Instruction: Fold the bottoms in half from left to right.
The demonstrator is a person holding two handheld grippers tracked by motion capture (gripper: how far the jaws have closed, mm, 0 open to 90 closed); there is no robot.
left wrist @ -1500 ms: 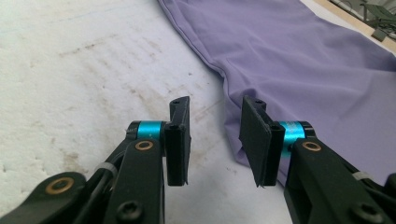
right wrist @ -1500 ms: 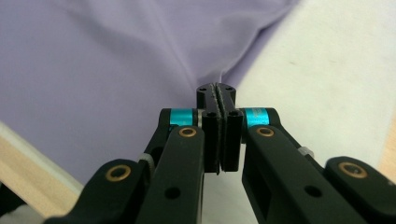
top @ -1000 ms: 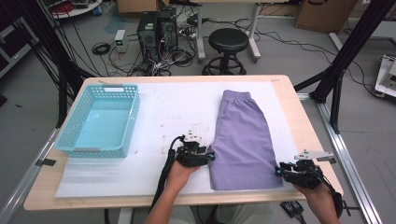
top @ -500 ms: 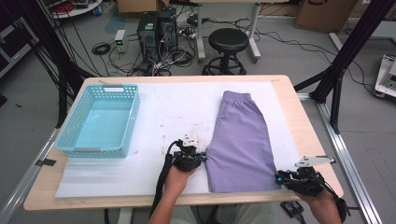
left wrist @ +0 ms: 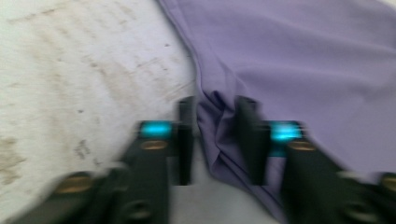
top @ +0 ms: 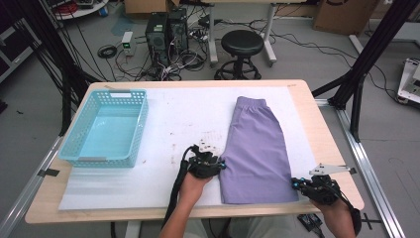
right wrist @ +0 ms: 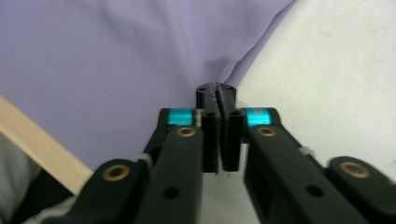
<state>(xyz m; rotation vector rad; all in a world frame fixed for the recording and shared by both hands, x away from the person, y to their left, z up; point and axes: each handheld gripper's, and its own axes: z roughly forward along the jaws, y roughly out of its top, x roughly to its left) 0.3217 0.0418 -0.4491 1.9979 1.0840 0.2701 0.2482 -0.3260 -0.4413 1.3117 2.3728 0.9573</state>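
Observation:
Purple shorts (top: 257,144) lie flat on the white mat (top: 188,114), waistband at the far end. My left gripper (top: 220,166) sits at their left edge near the hem. In the left gripper view its jaws (left wrist: 217,140) stand apart around a bunched fold of the shorts (left wrist: 299,60); they have just been opening. My right gripper (top: 295,184) is at the hem's right corner. Its jaws (right wrist: 218,93) have just been closing and are now shut on the edge of the shorts (right wrist: 116,56), which pucker at the tips.
A light blue plastic basket (top: 99,160) stands on the left of the table. The wooden table edge (right wrist: 42,149) runs just behind the right gripper. Beyond the table are a black stool (top: 241,42), computer towers and cables on the floor.
Both hands stay almost in place at the near corners of the shorts. The right gripper has shifted slightly toward the front edge of the table.

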